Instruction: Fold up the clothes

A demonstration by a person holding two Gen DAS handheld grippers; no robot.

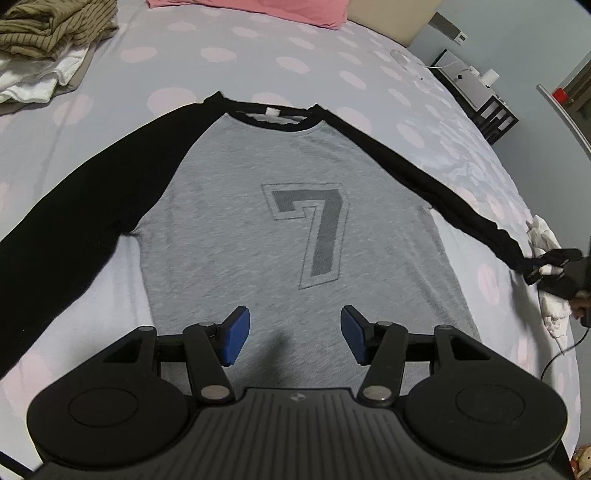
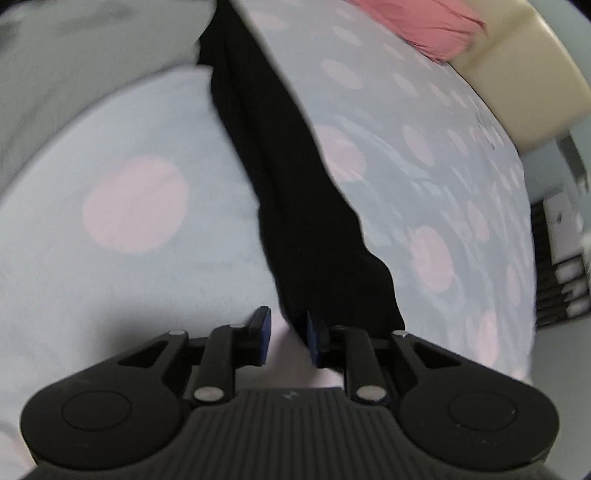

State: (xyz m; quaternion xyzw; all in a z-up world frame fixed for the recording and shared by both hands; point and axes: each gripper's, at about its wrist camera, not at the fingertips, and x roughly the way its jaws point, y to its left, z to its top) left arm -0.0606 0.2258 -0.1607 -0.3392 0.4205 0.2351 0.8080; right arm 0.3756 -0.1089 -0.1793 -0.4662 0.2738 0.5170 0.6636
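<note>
A grey shirt [image 1: 258, 240] with black sleeves and a large 7 lies flat, front up, on the dotted bed sheet [image 1: 369, 74]. My left gripper [image 1: 295, 334] hovers open over the shirt's lower part, with nothing between its blue pads. The shirt's right sleeve [image 1: 443, 192] stretches out to the right, where my right gripper [image 1: 546, 267] sits at its cuff. In the right wrist view the black sleeve [image 2: 295, 221] runs down to the right gripper [image 2: 288, 336]. Its cuff ends against the right pad. The pads stand apart with bare sheet showing in the gap, so the gripper is open.
A pile of striped and white clothes [image 1: 55, 29] lies at the far left, and a pink cloth [image 1: 277, 9] at the head of the bed. A crumpled white cloth [image 1: 550, 314] lies by the right edge. A nightstand [image 1: 476, 88] stands beyond it.
</note>
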